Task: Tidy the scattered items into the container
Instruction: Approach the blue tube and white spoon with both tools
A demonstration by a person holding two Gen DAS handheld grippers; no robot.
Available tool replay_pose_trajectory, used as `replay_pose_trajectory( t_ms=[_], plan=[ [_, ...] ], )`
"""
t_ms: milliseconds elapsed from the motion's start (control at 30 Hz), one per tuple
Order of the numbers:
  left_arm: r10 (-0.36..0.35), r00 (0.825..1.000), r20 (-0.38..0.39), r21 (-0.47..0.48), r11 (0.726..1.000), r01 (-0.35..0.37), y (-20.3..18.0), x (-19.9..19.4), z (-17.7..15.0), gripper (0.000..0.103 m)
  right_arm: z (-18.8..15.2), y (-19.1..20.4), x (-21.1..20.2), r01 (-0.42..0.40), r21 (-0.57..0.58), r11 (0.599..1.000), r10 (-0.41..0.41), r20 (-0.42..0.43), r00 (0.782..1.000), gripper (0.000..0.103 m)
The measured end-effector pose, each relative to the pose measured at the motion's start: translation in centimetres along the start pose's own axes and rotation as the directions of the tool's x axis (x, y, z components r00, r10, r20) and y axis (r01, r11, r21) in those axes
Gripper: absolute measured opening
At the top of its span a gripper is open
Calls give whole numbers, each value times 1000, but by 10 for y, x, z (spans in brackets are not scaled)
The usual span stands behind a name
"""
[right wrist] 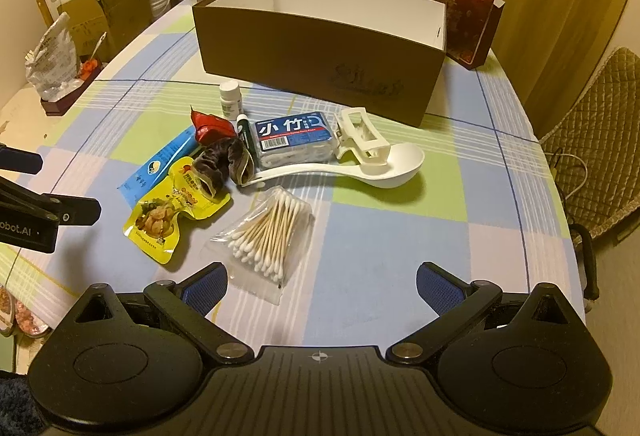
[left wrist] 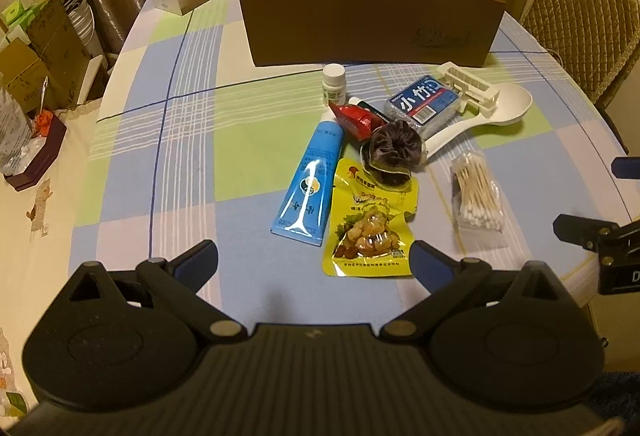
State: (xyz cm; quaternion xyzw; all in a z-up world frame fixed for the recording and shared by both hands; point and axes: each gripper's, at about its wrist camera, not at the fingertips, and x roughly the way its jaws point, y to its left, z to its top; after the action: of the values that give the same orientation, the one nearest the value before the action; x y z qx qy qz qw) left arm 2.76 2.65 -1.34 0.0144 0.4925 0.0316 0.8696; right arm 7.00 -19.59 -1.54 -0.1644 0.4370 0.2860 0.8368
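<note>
Scattered items (left wrist: 376,140) all bunched mid-table on the checked cloth (left wrist: 180,156), just short of the brown box (left wrist: 368,32). None inside yet, going by the bare white walls on show.

Left gripper (left wrist: 312,256) hanging back at the near edge, jaws spread wide, nothing held. Same for the right gripper (right wrist: 322,280): wide open, empty, parked just behind the cotton swab bag (right wrist: 266,232).

Stuff that could bite from here:

- Swab bag first? Thin slick film, lying flat. Easy to pinch plastic only and lose the lot halfway to the box. Can't tell if sealed, so possibly swabs everywhere.
- White ladle (right wrist: 392,166) looking like a trap. Handle tucked against the tissue pack (right wrist: 294,140) and the scrunchie (right wrist: 218,164), with the hair claw (right wrist: 362,134) resting on the bowl. Yanking the ladle early probably tips the claw off and drags the neighbours.
- Pill bottle (left wrist: 334,82) standing upright near the box wall. One nudge from a passing finger and probably over, then rolling.
- Yellow snack pouch (left wrist: 372,228) partly under the scrunchie, touching the blue tube (left wrist: 310,180). Flat, glossy, hard to get under; likely to skate on the cloth rather than lift.
- Box wall fairly tall. Coming in low risks clipping the rim and shoving the whole box back.
- Both grippers aimed at one small pile, so a real chance of bumping each other.
</note>
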Motion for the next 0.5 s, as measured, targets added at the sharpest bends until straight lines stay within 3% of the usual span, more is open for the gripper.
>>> replay_pose_trajectory(
  t_ms=[100,167,500],
  plan=[
    [3,1000,5,6,1000,-3,0,1,2,100,0,-2,2,2,3,1000,-2,-5,1000,103],
    [53,999,1,-69,996,-53,0,3,3,100,0,-3,3,1,8,1000,-1,-9,1000,103],
    [36,999,26,-49,998,-35,2,4,2,100,-3,-12,7,-9,54,998,11,-31,999,103]
  ],
)
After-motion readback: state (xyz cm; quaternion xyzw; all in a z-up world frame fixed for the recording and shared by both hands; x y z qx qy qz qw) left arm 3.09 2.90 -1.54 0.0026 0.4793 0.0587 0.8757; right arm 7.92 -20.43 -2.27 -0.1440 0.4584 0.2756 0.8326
